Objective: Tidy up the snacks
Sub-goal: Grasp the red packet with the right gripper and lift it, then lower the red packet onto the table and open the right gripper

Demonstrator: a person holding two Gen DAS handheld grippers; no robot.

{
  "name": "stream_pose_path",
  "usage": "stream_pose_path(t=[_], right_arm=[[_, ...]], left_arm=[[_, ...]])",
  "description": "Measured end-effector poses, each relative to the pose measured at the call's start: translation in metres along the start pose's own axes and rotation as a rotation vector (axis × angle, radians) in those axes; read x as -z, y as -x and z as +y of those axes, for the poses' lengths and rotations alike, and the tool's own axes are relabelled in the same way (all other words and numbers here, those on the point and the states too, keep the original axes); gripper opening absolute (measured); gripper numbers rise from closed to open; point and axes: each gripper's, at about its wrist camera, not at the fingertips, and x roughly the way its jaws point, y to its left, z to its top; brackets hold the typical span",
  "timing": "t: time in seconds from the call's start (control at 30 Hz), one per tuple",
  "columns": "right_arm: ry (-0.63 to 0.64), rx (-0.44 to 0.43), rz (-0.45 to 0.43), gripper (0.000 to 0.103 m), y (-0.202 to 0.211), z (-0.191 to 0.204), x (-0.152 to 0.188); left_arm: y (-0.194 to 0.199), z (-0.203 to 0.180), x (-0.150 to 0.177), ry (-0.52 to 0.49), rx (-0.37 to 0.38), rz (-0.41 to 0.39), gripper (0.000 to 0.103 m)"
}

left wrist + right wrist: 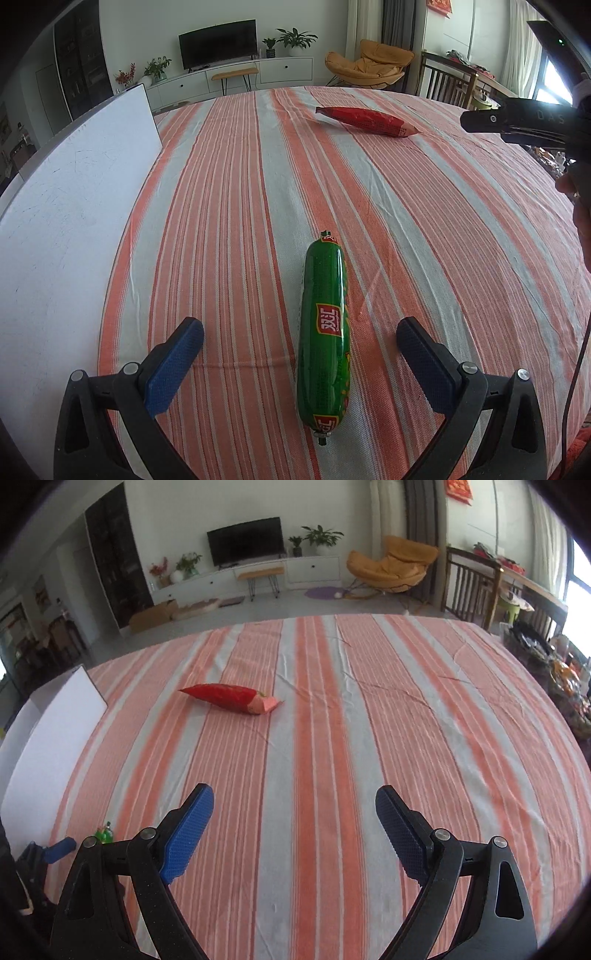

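Two snacks lie loose and well apart on the striped tablecloth, the green sausage between the left gripper's spread jaws, the red packet far ahead of the equally spread, empty right gripper, so organizing looks barely begun.

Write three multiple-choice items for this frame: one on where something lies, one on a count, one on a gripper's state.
1. Where does the green sausage lie?
A. between the left gripper's open fingers
B. on the white board
C. beside the red snack

2. How many wrapped snacks lie on the striped cloth?
A. one
B. two
C. four

3. What state is the right gripper in?
A. shut on the red snack
B. shut on nothing
C. open, holding nothing

Answers: 1 A, it lies lengthwise between the two blue pads; 2 B, only the green sausage and the red snack show; 3 C, its fingers are spread over bare cloth.
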Motion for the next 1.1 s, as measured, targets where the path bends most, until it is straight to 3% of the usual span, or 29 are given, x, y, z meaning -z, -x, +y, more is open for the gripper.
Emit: stream_pose_path(t=[0.2,0.33,0.37,0.4,0.43,0.47,0.57,0.7,0.9,1.1], right_arm=[[0.286,-0.027,0.135,0.089,-0.096,0.047,-0.057],[0.283,0.004,0.222,0.088,-0.138,0.059,-0.067],[0.263,-0.008,0.244,0.076,-0.141,0.059,-0.066],[0.226,-0.047,0.245,0.066,-0.139,0.057,-0.066],[0.183,-0.072,0.256,0.032,-0.136,0.053,-0.066],[0.142,-0.074,0.266,0.025,-0.132,0.051,-0.064],[0.041,-0.09,0.278,0.025,-0.109,0.044,-0.051],[-0.136,-0.179,0.312,0.025,-0.067,0.033,-0.02],[-0.365,-0.35,0.344,0.025,-0.004,0.018,0.047],[-0.675,-0.596,0.362,0.025,0.02,-0.001,0.123]], left_arm=[[0.0,0.0,0.0,0.0,0.0,0.0,0.103],[0.0,-0.001,0.0,0.0,0.0,0.0,0.103],[0.0,-0.001,0.0,0.0,0.0,0.0,0.103],[0.0,-0.001,0.0,0.0,0.0,0.0,0.103],[0.0,-0.001,0.0,0.0,0.0,0.0,0.103],[0.0,-0.001,0.0,0.0,0.0,0.0,0.103],[0.0,-0.002,-0.001,0.0,0.0,0.0,0.103],[0.0,-0.002,-0.001,0.0,0.0,0.0,0.103],[0.0,-0.002,-0.001,0.001,0.0,0.0,0.103],[0.0,-0.002,-0.001,0.001,0.0,0.0,0.103]])
